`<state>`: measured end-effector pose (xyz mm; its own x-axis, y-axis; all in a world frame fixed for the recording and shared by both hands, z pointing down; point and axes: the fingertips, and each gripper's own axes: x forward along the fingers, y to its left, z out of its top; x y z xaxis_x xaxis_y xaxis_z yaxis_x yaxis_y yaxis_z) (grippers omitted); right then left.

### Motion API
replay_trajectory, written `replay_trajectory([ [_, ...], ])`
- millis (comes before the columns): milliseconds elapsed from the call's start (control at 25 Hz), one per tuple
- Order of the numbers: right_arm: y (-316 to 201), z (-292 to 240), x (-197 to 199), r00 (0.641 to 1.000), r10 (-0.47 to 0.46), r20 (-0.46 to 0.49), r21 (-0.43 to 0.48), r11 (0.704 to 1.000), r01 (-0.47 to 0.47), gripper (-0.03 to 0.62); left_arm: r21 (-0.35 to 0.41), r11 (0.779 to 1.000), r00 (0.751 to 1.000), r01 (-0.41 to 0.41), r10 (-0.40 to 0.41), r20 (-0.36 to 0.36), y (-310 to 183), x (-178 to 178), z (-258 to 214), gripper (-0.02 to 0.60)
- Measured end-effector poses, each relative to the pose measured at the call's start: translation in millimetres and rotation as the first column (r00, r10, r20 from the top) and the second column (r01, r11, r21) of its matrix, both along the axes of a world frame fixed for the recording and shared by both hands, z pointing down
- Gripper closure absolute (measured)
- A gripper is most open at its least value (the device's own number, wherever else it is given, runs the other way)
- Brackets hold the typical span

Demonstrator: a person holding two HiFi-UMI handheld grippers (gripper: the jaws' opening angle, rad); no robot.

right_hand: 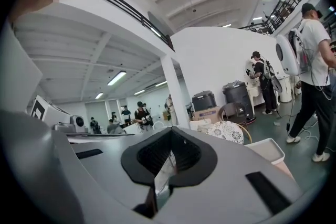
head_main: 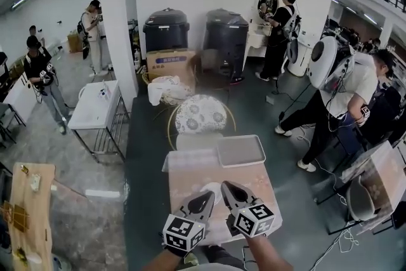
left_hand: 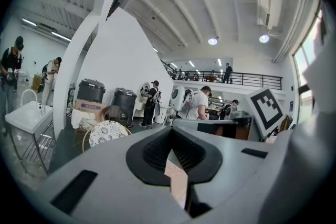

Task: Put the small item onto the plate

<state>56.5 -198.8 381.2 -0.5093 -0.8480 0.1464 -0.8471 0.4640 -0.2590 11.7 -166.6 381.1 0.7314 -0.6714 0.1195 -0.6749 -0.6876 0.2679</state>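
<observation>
Above the table (head_main: 190,171), the left gripper (head_main: 204,198) and right gripper (head_main: 228,188) are both closed and empty. The plate (head_main: 214,190) lies partly hidden behind their tips. The small item cannot be made out. Probably no grasp is in hand; the next move calls for locating the item and opening 1 gripper.

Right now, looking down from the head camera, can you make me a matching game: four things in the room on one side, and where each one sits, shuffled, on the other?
Things
1. grey tray
2. patterned round chair
3. cardboard box
4. white sink unit

Places
A. in front of the left dark bin
B. at the far right end of the table
C. left of the white pillar
D. just beyond the table's far edge

Pairs: 1-B, 2-D, 3-A, 4-C
</observation>
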Motion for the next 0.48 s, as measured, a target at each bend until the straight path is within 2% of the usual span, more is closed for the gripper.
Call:
replay_trajectory([
  [480,19.3,4.7,-8.0,1.0,0.001,-0.014,-0.009,1.0,-0.001,0.58,-0.016,1.0,1.0,0.022,-0.022,-0.016,13.5,-10.7,3.9,0.575],
])
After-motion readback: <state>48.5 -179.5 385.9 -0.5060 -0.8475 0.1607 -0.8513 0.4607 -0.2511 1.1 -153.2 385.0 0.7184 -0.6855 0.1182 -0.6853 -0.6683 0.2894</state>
